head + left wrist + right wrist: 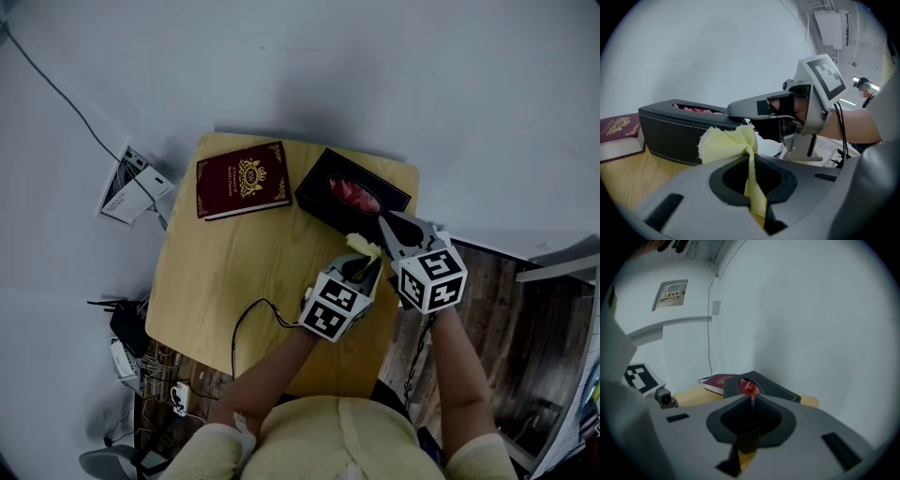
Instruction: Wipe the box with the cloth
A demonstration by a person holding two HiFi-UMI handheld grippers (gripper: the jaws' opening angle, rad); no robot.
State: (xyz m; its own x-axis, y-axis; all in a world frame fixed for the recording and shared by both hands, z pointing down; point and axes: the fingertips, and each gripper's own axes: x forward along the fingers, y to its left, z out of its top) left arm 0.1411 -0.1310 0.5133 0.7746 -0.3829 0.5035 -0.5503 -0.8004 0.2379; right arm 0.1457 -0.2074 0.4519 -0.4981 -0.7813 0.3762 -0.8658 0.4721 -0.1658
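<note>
The left gripper (751, 154) was clenched on a yellow cloth (723, 143), whose loose end hung just beside the near side of the black tissue box (670, 133). The right gripper (752, 397), jaws pressed together, lay over the box's near corner. Behind, a maroon book (241, 178) rested on the wooden table (244, 272)

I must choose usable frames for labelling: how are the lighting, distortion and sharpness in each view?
Head view: dim, even, sharp; soft shadow beyond the table. Left gripper view: strong fisheye, black corners; the cloth is sharp. Right gripper view: same fisheye, dim; the box is clear.
</note>
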